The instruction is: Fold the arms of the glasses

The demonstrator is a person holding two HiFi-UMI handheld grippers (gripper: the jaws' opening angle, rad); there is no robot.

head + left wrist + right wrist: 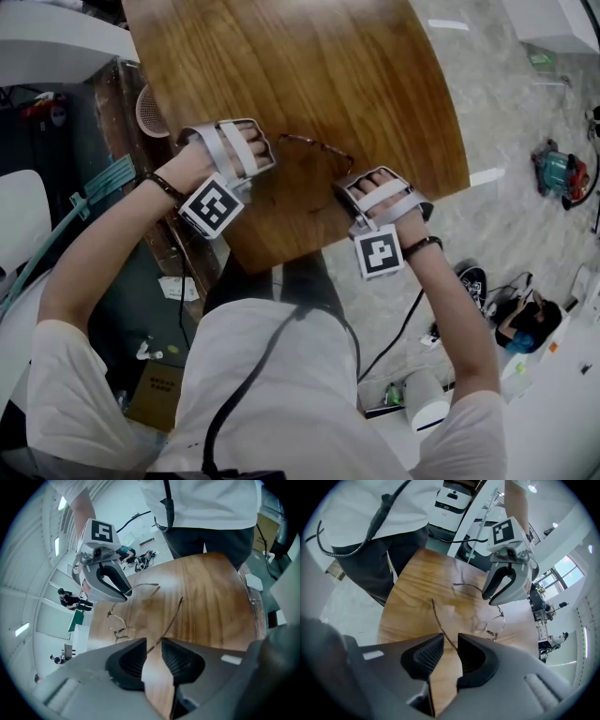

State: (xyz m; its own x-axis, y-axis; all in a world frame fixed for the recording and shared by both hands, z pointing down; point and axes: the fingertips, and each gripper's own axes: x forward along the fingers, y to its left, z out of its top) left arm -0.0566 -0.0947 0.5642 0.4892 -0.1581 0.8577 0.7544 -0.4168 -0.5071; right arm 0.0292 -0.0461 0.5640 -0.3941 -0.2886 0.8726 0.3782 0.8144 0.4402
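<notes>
A wooden table (309,75) with a curved edge filled the upper middle of the head view, its near edge at six o'clock toward the person (272,375). The person wore a white shirt and reached in with both forearms. The left gripper (265,152) stood at ten o'clock of the table's near end and the right gripper (345,192) at four o'clock of it. Both pointed steeply down, each with its marker cube (212,204) turned back toward the person. A dark wristband (165,187) circled each wrist.

Between the two tools were the glasses (317,147), a thin wire frame with round lenses, over the wood close to the table's near edge. Whether the lenses rested on the surface could not be told. Both arms stood unfolded, spread away from the lenses.

In the left gripper view the jaws stood partly open, with a narrow strip of wood showing between the ribbed pads (131,660). One arm (172,618) ran down from twelve o'clock into that gap, unpinched. In the right gripper view the jaws were likewise a little apart. The other arm (437,620) entered their gap from eleven o'clock, close to the right-hand pad (476,660) but not clamped.
</notes>
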